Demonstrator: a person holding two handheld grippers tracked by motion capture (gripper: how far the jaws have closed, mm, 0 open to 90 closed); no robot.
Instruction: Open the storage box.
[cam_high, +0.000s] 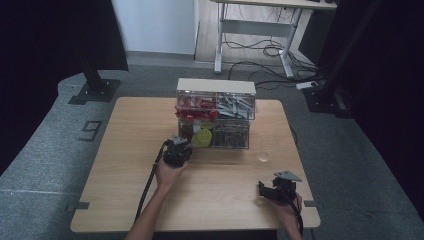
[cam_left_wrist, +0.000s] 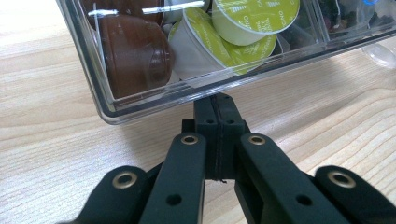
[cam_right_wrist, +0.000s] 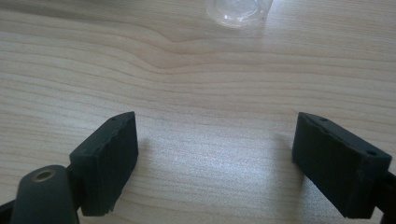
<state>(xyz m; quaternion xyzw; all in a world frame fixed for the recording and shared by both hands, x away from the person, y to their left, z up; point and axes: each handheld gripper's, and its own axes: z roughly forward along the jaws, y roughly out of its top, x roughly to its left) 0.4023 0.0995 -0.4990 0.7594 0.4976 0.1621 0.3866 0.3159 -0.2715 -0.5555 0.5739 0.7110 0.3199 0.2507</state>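
Observation:
A clear four-drawer organizer (cam_high: 216, 86) stands at the table's far middle. Its lower left drawer (cam_left_wrist: 140, 105) holds brown capsules (cam_left_wrist: 135, 56) and green-lidded capsules (cam_left_wrist: 254, 16). My left gripper (cam_high: 182, 146) is at that drawer's front. In the left gripper view this gripper (cam_left_wrist: 217, 100) is shut, its tips touching the drawer's lower front edge; whether they pinch a lip there I cannot tell. My right gripper (cam_high: 269, 189) hovers low near the front right corner. Its jaws (cam_right_wrist: 215, 135) are wide open with only bare wood between them.
A clear plastic cup (cam_high: 265, 150) stands on the table right of the organizer, ahead of the right gripper (cam_right_wrist: 238, 9). The upper drawers hold red items (cam_high: 196, 105) and grey items (cam_high: 235, 106). Bare wood table (cam_high: 125, 175) spreads to the left and front.

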